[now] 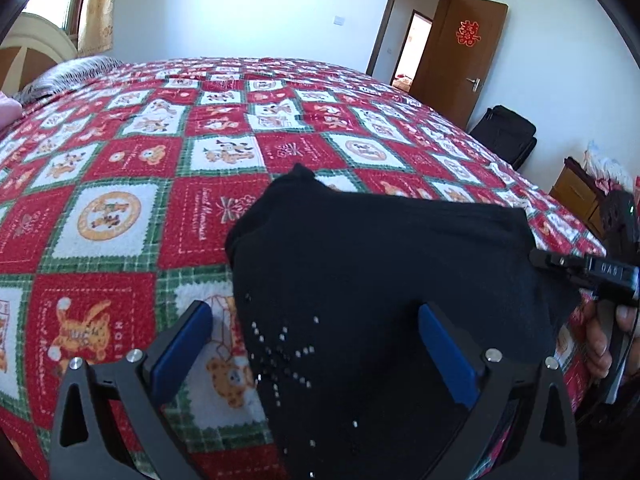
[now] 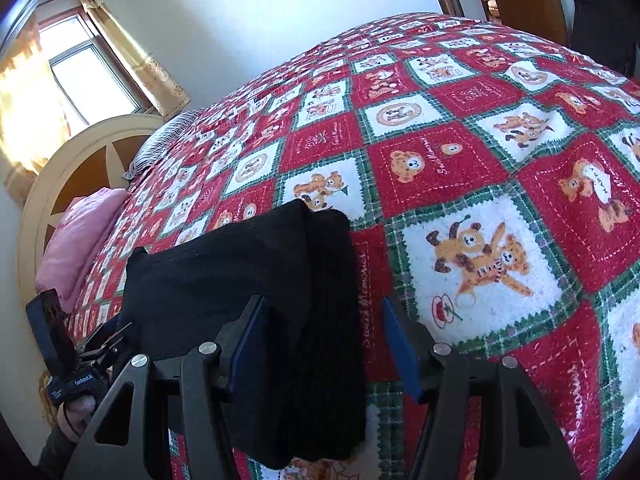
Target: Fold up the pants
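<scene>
Pants (image 1: 384, 280), black and already folded into a compact bundle, lie on the red, white and green bear-print blanket (image 1: 132, 216) that covers the bed, as seen from the left wrist. The left claw (image 1: 316, 344) hangs over the near end of the bundle with its blue pads (image 1: 184, 344) spread wide; one pad is above the blanket just left of the cloth, the other above the black fabric. Small shiny studs (image 1: 280, 344) dot the cloth between them. At the right edge the right claw (image 1: 560, 264) shows side-on beside the bundle's far corner, gripped by a hand (image 1: 600, 336). A brown door (image 1: 464, 52) stands open behind.

From the right wrist, the pants (image 2: 256, 288) lie across the blanket (image 2: 480, 184) as a thick stack with ribbed layers at its right end. The right claw (image 2: 324, 352) is spread wide, straddling that ribbed end, with nothing pinched. The left claw (image 2: 104, 340) sits at the left beside the bundle's other end. A pink pillow (image 2: 80, 240) rests near the headboard (image 2: 80, 160).
</scene>
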The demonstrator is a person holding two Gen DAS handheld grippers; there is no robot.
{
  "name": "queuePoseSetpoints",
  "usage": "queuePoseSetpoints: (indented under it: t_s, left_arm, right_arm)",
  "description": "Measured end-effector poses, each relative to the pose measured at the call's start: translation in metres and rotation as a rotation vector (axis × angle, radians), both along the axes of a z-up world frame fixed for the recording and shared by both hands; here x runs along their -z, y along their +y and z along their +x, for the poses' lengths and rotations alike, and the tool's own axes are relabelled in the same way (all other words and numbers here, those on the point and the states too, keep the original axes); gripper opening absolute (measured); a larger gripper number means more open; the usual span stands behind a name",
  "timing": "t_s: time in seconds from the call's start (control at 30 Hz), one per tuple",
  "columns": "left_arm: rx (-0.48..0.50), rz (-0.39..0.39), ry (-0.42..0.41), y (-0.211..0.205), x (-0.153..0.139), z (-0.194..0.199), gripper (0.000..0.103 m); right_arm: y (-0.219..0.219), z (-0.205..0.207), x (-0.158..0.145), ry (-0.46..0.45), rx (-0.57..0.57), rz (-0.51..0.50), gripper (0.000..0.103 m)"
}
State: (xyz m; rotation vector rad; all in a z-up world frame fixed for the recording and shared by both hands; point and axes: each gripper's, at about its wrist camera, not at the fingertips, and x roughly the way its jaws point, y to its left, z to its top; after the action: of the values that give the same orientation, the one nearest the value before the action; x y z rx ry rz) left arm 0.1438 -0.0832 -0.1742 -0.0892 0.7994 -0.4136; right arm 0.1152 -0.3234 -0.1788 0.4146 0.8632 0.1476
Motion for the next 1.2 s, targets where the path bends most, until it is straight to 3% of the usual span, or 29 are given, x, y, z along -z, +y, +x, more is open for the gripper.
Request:
queuePoseSetpoints:
  t_s: [0.13, 0.33, 0.4, 0.43, 0.5, 0.7, 0.83, 1.03, 1.2]
  left_arm:
    - [0.014, 0.009, 0.009, -0.002, 0.0, -0.001, 0.103]
    - [0.029, -0.001, 0.006, 0.0, 0.001, -0.001, 0.103]
    - [0.038, -0.003, 0.008, -0.001, 0.0, 0.0, 0.103]
    - [0.038, -0.014, 0.009, 0.0, -0.001, 0.0, 0.1]
    - [0.048, -0.039, 0.01, 0.003, -0.002, -0.002, 0.092]
    - [0.047, -0.096, 0.019, 0.01, -0.001, 0.0, 0.075]
    - [0.061, -0.098, 0.021, 0.004, -0.004, -0.003, 0.056]
    - [0.047, -0.128, 0.025, 0.014, 0.0, -0.01, 0.059]
    - [0.033, -0.106, 0.014, 0.013, -0.005, -0.014, 0.043]
  right_arm:
    - [-0.006, 0.001, 0.003, 0.018, 0.006, 0.042, 0.06]
    - [0.012, 0.0, 0.003, 0.012, -0.034, -0.019, 0.06]
    - [0.007, 0.002, 0.005, 0.017, -0.027, 0.014, 0.06]
    - [0.004, 0.002, 0.006, 0.019, -0.022, 0.037, 0.058]
    - [0.0, 0.0, 0.006, 0.015, -0.034, 0.099, 0.043]
    - [0.0, 0.001, 0.009, 0.022, -0.032, 0.125, 0.041]
    - [0.0, 0.001, 0.01, 0.018, -0.03, 0.13, 0.041]
    - [-0.002, 0.0, 0.012, 0.023, -0.028, 0.147, 0.042]
    - [0.006, -0.005, 0.006, -0.006, -0.035, 0.096, 0.037]
